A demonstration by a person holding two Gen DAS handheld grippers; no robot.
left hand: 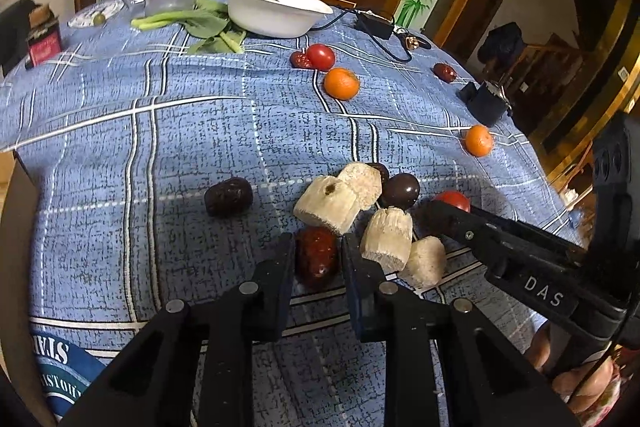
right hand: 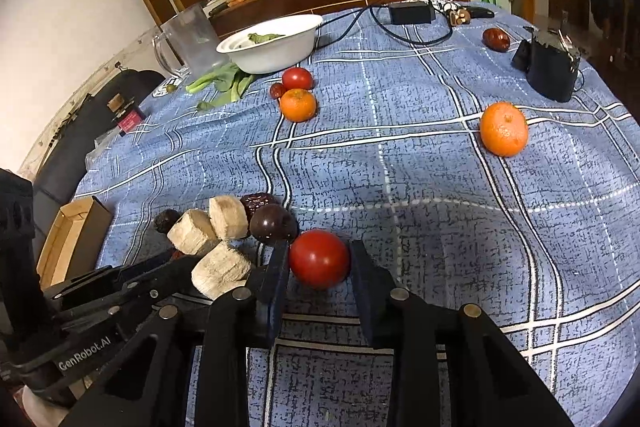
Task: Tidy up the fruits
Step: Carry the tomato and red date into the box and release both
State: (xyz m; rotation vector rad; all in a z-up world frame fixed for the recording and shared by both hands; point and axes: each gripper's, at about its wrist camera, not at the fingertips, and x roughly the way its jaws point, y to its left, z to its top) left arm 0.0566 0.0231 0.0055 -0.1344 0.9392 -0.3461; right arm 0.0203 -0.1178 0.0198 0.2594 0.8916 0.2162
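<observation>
A wrinkled red date lies on the blue checked cloth with my left gripper shut on it, a pad against each side. Just right of it sit several pale sugarcane chunks, a dark round fruit and a dark date off to the left. In the right wrist view my right gripper is shut on a red tomato resting on the cloth beside the same pile. The two grippers stand side by side.
Two oranges, another tomato and a lone date lie farther back. A white bowl, glass pitcher, greens, black pouch and power adapter ring the far edge. A cardboard box sits at the left.
</observation>
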